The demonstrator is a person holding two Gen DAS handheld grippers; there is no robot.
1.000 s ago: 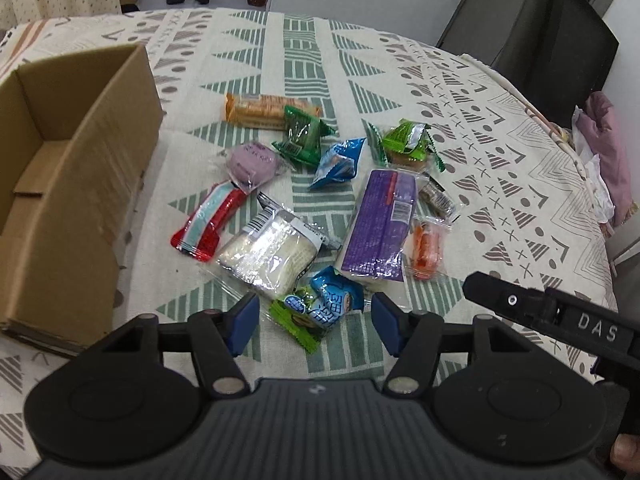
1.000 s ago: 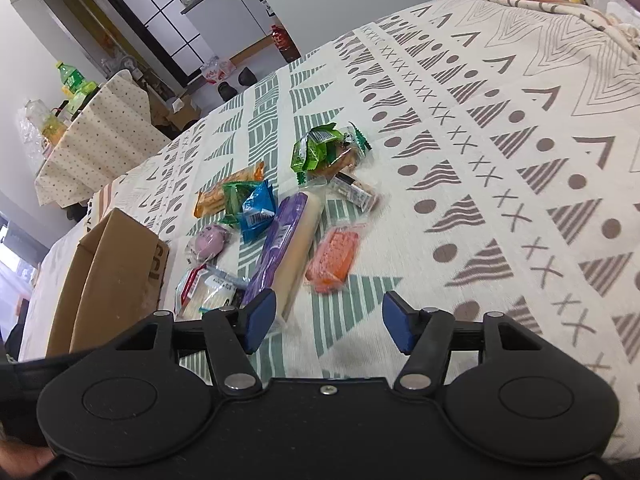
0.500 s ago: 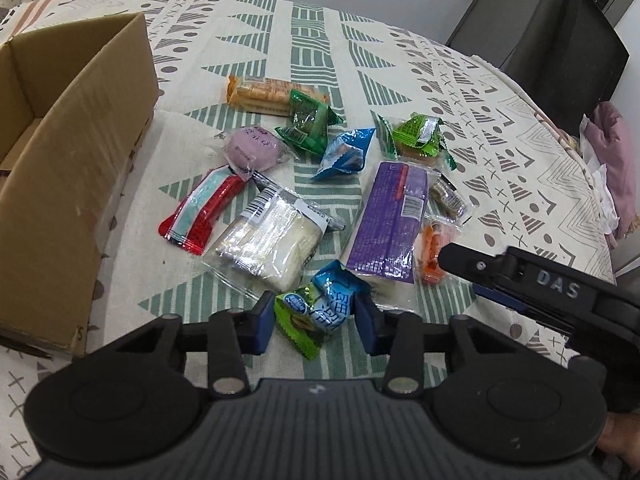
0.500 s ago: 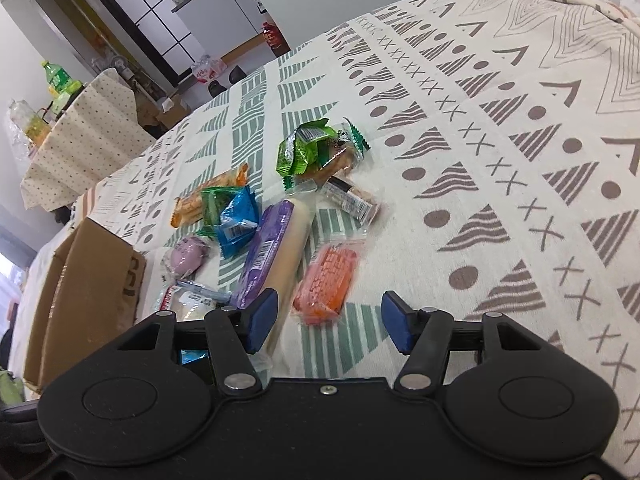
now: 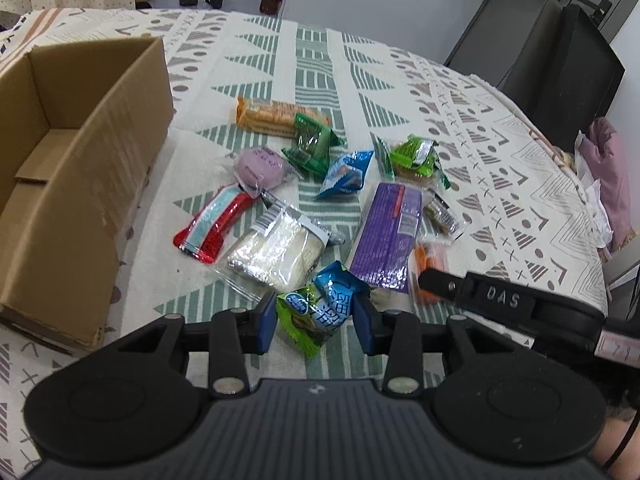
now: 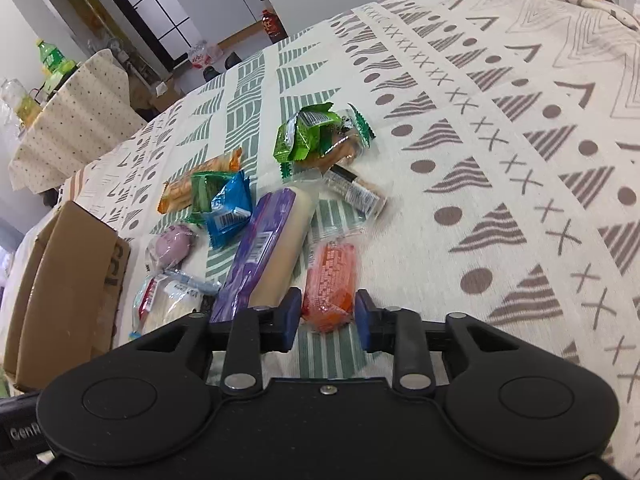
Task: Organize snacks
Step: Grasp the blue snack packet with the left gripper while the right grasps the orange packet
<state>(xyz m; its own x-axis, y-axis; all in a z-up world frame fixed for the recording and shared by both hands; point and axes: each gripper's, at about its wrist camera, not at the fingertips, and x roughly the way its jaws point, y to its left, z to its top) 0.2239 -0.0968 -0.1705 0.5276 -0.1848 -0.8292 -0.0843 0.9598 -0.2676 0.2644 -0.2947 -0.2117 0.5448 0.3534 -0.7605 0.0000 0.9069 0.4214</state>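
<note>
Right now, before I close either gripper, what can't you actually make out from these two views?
- Cardboard box interior: cut off by the left edge in the left wrist view; the right wrist view shows only its outside.
- Orange packet: near end hidden behind the right gripper.
- Blue-green packet: contact with the left gripper pads unclear.

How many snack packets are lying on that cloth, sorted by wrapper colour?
Green: 2, dark, bright
Blue: 1
Blue and green: 1
Orange: 2, biscuit packet, small pack
Purple: 2, bun, long pack
Red: 1
Clear: 2, cake, small bar
Total: 11
</note>
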